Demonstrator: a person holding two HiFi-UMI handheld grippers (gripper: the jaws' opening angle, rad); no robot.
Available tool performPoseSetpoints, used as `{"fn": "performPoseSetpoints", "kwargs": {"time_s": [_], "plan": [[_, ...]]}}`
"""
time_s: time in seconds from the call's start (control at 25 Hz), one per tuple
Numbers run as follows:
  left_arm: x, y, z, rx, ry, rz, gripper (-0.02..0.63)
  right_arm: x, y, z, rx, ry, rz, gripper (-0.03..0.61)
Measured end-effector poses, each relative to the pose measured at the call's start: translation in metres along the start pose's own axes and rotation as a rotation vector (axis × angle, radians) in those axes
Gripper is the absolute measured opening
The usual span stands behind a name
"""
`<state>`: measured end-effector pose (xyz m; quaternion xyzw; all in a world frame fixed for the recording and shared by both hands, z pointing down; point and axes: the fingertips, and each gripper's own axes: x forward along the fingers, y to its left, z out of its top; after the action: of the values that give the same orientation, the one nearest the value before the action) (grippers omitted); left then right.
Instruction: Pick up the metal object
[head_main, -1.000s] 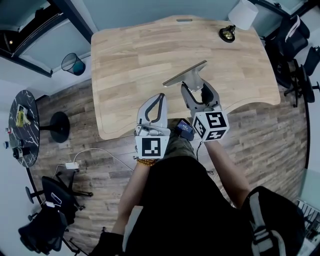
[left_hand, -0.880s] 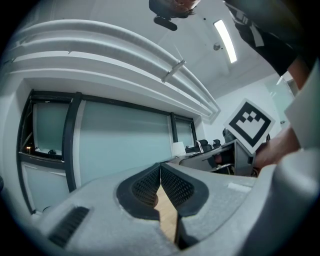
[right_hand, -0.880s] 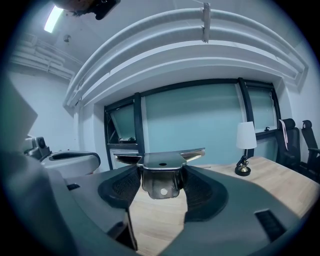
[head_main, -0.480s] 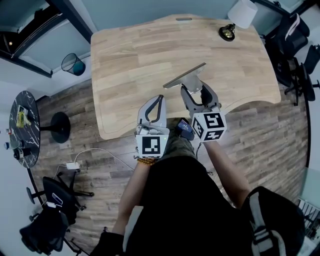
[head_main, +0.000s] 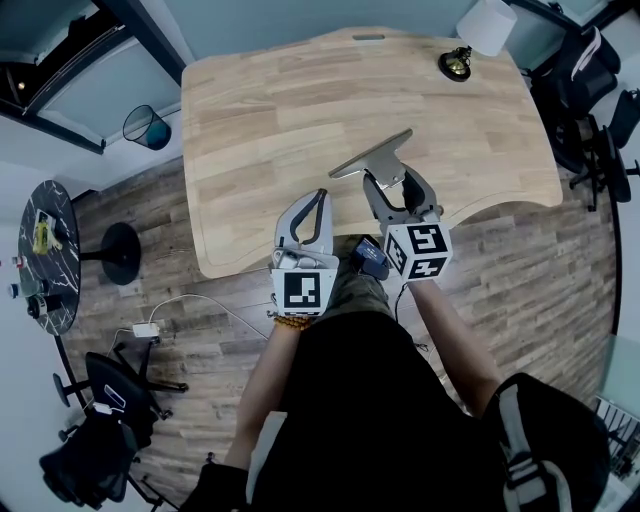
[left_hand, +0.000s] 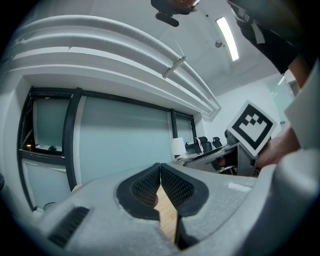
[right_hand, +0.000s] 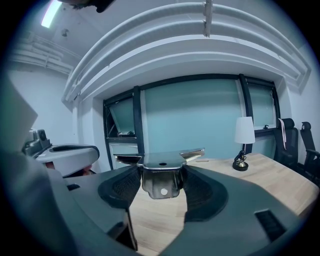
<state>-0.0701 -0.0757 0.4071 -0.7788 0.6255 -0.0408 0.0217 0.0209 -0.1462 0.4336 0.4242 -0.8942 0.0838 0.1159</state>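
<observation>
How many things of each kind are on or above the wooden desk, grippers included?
metal object: 1
lamp: 1
grippers: 2, the left gripper and the right gripper
Total: 4

My head camera looks steeply down from well above the table (head_main: 260, 110), with my left gripper (head_main: 318, 197) and right gripper (head_main: 388, 182) near frame centre. Each gripper's camera sits close behind its jaws, facing the glass wall (right_hand: 200, 120); the left tilts upward. All views share the lamp (head_main: 487, 28).
</observation>
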Motion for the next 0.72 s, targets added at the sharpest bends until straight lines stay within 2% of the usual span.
{"fn": "performPoseSetpoints", "kwargs": {"time_s": [0.72], "plan": [[0.0019,-0.0015,0.0020,-0.005,-0.006,0.012,0.017,0.0017,-0.0092,-0.0083,-0.003,0.027,0.004,0.261]]}}
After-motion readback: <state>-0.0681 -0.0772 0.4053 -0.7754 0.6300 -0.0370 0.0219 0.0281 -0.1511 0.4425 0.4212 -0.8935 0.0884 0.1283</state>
